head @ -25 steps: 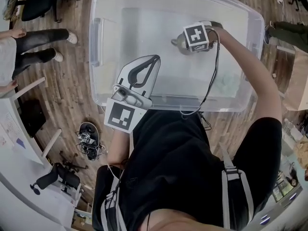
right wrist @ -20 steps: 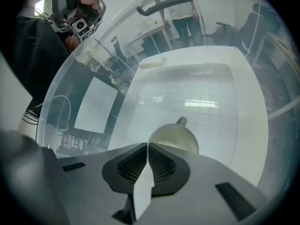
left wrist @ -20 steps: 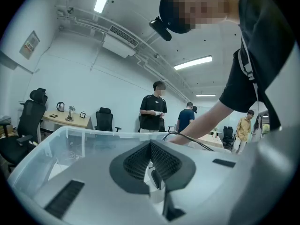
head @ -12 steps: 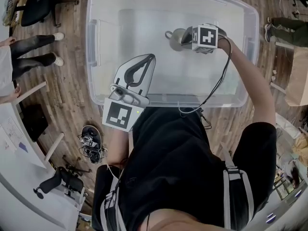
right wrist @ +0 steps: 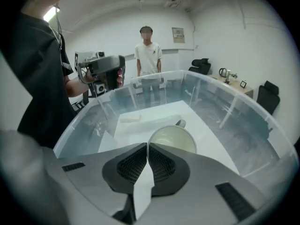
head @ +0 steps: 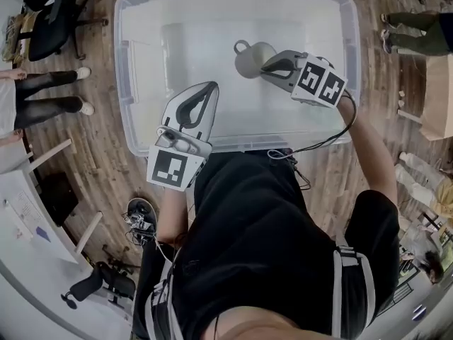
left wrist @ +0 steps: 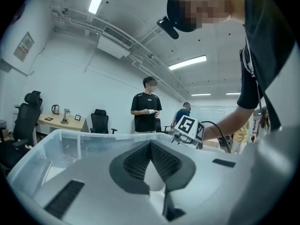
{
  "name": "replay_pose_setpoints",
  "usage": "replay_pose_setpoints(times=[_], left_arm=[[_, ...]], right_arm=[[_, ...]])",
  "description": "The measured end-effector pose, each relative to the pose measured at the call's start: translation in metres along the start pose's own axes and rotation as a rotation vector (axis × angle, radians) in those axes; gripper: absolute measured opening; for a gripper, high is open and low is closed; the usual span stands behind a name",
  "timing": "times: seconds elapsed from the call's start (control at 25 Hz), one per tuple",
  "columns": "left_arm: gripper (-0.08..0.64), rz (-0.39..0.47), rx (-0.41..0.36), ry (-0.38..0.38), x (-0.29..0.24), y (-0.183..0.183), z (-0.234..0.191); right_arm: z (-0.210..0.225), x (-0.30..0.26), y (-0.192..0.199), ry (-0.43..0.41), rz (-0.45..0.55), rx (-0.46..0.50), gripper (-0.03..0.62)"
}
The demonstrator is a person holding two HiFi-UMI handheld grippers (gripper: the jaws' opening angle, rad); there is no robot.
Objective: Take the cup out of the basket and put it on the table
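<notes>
Cup [head: 249,57]: pale glazed mug, rigid, probably light, slippery, breakable; held within basket [head: 122,69], its rim wall pinched by right gripper [head: 269,67]; handle judged a surer hold. Left gripper [head: 209,87]: clenched, empty

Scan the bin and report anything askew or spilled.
Only the cup is askew: it hangs tipped over the floor of the clear bin, pinched at one spot of its rim by the right gripper, with its mouth facing that gripper. It looks empty, and nothing spilled or broken shows.
</notes>
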State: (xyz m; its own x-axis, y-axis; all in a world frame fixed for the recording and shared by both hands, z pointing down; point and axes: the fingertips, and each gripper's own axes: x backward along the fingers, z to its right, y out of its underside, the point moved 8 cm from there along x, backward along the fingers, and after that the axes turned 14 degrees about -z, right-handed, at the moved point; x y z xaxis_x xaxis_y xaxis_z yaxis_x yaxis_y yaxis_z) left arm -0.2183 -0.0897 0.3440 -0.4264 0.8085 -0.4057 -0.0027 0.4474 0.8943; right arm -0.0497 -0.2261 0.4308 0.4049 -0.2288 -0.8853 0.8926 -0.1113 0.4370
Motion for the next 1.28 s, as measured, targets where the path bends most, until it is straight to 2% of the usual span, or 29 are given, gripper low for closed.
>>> replay_pose_setpoints(times=[0.12,0.24,0.36,0.52,0.68,0.96,1.28], left_arm=[[0.018,-0.016,-0.017,0.002,0.001,-0.004,0.006],[0.018,0.043,-0.033,0.029,0.001,-0.006,0.017],[0.018,0.041,-0.051,0.047,-0.006,-0.01,0.026],[0.018,0.024,-0.068,0.056,-0.014,-0.017,0.038],[0.018,0.042,-0.086,0.068,-0.017,-0.017,0.062],[0.018,0.036,-0.091,0.052,-0.017,-0.012,0.099],[0.018,0.03,-0.066,-0.017,-0.028,-0.015,0.122]], right_arm=[[-0.021,0.028,0.001,0.067,0.111,-0.076,0.028],[-0.039,0.054,0.009,0.107,0.248,-0.178,0.028],[-0.05,0.077,0.021,0.171,0.369,-0.253,0.028],[-0.068,0.101,0.032,0.237,0.516,-0.307,0.028],[-0.097,0.117,0.045,0.275,0.663,-0.337,0.028],[-0.132,0.121,0.073,0.279,0.859,-0.399,0.028],[-0.131,0.126,0.09,0.219,0.941,-0.392,0.028]])
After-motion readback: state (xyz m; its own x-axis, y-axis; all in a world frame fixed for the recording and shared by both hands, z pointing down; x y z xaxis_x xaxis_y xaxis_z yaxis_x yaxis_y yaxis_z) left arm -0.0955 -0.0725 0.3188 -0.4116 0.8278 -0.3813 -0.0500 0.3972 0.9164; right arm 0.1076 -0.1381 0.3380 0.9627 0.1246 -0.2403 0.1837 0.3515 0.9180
